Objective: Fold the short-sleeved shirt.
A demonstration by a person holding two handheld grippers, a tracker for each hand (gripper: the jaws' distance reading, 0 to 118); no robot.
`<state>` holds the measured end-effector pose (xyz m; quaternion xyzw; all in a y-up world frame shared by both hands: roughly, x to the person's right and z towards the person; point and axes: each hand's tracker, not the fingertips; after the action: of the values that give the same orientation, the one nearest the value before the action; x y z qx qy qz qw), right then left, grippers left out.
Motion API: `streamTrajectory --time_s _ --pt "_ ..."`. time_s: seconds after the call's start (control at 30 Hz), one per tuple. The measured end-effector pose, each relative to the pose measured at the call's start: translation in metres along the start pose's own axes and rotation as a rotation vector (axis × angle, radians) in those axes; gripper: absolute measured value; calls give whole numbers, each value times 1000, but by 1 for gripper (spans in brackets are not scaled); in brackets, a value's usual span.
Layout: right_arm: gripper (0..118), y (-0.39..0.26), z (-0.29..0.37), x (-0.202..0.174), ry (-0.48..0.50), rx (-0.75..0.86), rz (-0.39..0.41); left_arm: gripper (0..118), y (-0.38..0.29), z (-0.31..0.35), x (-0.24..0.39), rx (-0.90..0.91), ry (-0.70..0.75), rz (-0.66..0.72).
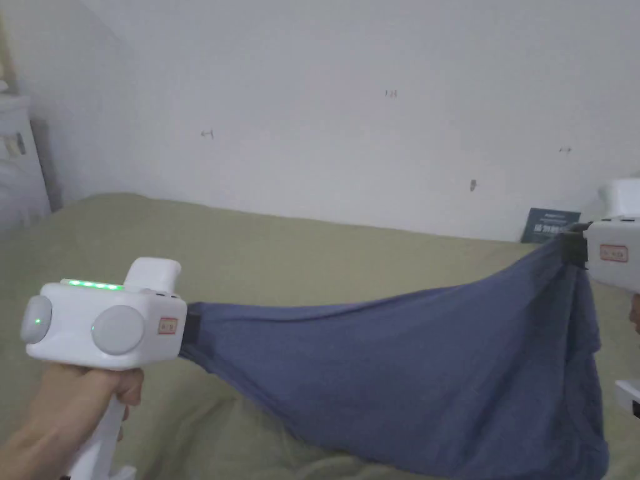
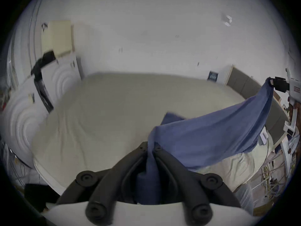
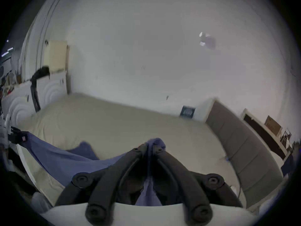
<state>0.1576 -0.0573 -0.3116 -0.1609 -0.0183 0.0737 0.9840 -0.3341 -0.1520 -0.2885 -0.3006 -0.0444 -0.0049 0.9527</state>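
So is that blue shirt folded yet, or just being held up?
Held up, not folded. The shirt hangs spread between the left gripper and the right gripper, both shut on its fabric, sagging above the bed.

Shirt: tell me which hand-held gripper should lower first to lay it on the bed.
Probably left. The left hand-held gripper holds the shirt lower, nearer the bed; the right hand-held gripper is higher.
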Motion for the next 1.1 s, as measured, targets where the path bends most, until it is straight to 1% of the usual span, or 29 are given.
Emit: streamTrajectory --time_s 0.1,0.2,0.27,0.33,0.4,0.47,0.53,0.57,0.63,0.7,0.77,0.8,0.87,1.0,1.1 --pt "9 41 37 20 -57 86 -16 3 59 32 17 109 2 -28" --pt "9 83 65 42 -122 151 -60 3 123 56 33 199 8 -29" --pt "9 109 77 50 -165 193 -71 3 163 69 43 235 10 -10" --pt "9 131 80 59 -211 221 -76 3 198 72 53 240 47 -31" --pt "9 151 70 68 -212 199 -95 3 228 71 64 247 100 -64" --pt "9 166 59 77 -215 183 -99 3 249 63 70 241 140 -63" --pt "9 175 44 79 -217 174 -91 3 262 55 75 243 146 -45" --pt "9 180 35 82 -220 163 -99 3 269 49 78 225 165 -45" --pt "9 185 18 85 -214 149 -140 3 279 39 85 217 189 -59" --pt "9 189 -1 84 -224 149 -129 3 286 32 91 244 210 -51" --pt "9 195 -14 83 -242 144 -78 3 301 15 93 254 225 -59" --pt "9 199 -21 84 -240 150 -69 3 308 9 95 259 240 -67" --pt "9 209 -34 87 -239 158 -68 3 326 -8 96 266 270 -74" --pt "9 231 -60 92 -243 179 -59 3 362 -41 94 280 287 -31" --pt "9 260 -94 91 -245 197 -62 3 383 -69 94 296 309 -27"
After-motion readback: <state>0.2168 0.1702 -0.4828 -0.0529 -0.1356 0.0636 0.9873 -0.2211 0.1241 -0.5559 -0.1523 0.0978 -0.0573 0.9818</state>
